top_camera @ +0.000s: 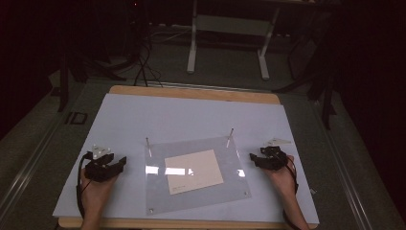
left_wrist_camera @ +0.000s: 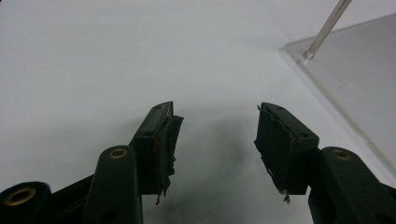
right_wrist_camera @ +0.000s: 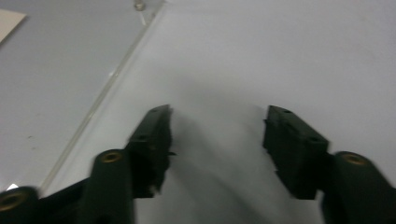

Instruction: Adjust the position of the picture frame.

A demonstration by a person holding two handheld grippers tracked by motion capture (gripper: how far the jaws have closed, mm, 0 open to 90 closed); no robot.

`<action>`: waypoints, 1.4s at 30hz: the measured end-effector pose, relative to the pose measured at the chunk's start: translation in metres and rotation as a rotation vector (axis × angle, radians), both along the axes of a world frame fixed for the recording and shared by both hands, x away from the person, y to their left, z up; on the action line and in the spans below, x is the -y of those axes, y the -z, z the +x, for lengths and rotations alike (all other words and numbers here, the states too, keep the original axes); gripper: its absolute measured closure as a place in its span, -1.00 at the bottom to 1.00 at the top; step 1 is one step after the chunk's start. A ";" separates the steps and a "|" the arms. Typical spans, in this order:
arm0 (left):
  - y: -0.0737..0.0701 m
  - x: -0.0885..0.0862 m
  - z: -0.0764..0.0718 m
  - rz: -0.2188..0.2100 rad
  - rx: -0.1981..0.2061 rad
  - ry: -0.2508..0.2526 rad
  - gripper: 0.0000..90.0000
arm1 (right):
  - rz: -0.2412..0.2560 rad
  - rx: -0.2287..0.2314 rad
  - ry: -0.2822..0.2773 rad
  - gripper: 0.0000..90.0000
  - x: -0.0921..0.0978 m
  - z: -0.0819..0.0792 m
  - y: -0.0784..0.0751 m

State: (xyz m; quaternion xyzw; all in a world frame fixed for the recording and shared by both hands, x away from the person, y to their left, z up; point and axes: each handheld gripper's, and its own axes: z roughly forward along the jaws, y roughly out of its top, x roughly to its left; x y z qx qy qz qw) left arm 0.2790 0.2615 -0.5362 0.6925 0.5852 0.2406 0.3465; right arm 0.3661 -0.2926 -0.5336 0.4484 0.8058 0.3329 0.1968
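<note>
Your left gripper (top_camera: 119,164) rests on the desk (top_camera: 124,115) just left of the clear sheet (top_camera: 158,196); your right gripper (top_camera: 254,159) rests just right of it. A card (top_camera: 193,171) lies on the sheet, two pins (top_camera: 148,145) at its far corners.

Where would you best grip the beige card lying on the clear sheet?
Probably at the beige card's near right corner, coming from the right gripper's side. It lies flat on the clear sheet, so only an edge offers purchase, with one jaw slid beneath.

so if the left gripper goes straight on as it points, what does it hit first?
Probably nothing soon: the left gripper, open, faces bare white mat. The clear sheet and its pin lie off to its right, though depth is hard to judge.
</note>
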 end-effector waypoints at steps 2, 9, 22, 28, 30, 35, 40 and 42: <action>0.000 -0.001 0.001 -0.023 0.002 0.000 0.02 | -0.005 0.004 -0.022 0.11 -0.003 -0.002 -0.001; 0.000 0.000 0.003 -0.066 -0.014 0.023 0.04 | 0.025 -0.008 -0.038 0.25 -0.006 -0.003 -0.003; -0.013 0.019 0.012 -0.082 0.007 0.139 0.27 | 0.102 0.046 -0.084 0.28 -0.016 0.004 -0.019; -0.016 0.023 0.019 -0.084 0.012 0.165 0.32 | 0.105 0.057 -0.109 0.41 -0.027 0.019 -0.026; -0.016 0.026 0.023 -0.067 0.011 0.182 0.33 | 0.107 0.056 -0.122 0.44 -0.031 0.024 -0.027; -0.013 0.032 0.035 -0.066 0.008 0.224 0.28 | 0.110 0.068 -0.164 0.49 -0.043 0.038 -0.027; -0.010 0.035 0.047 -0.073 -0.011 0.235 0.46 | 0.139 0.058 -0.185 0.59 -0.055 0.053 -0.025; -0.011 0.038 0.052 -0.073 -0.010 0.236 0.47 | 0.142 0.055 -0.188 0.60 -0.060 0.057 -0.024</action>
